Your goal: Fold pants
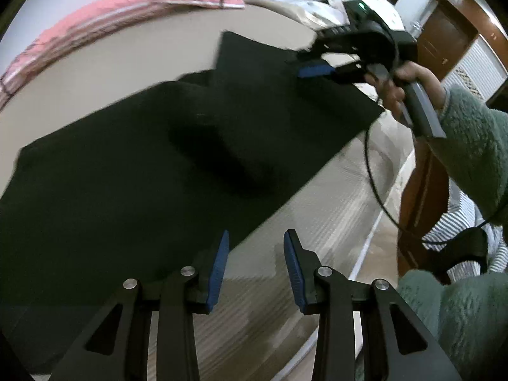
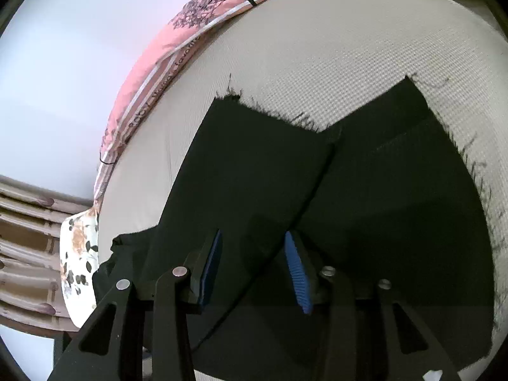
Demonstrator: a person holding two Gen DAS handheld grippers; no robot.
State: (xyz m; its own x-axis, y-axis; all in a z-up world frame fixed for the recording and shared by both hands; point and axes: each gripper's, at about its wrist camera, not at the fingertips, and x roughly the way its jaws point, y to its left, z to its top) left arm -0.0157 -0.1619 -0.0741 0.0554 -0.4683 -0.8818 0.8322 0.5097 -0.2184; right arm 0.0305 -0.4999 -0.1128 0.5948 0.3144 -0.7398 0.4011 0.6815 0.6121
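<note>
- Pants [image 2: 317, 197]: dark, spread flat on the bed [image 2: 317, 47], legs apart at frayed hems; no fold yet evident.
- Left hand-held gripper [image 1: 256, 266]: jaws part-open, empty, over the pants' edge.
- Right hand-held gripper [image 2: 252, 268]: part-open, empty, above the fabric.
- Next, likely: pinch one leg and lay it over the other.

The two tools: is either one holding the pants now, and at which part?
Neither holds anything. The left tool is open over bare mattress beside the pants; the right tool is open above the cloth, its pads apart.
</note>
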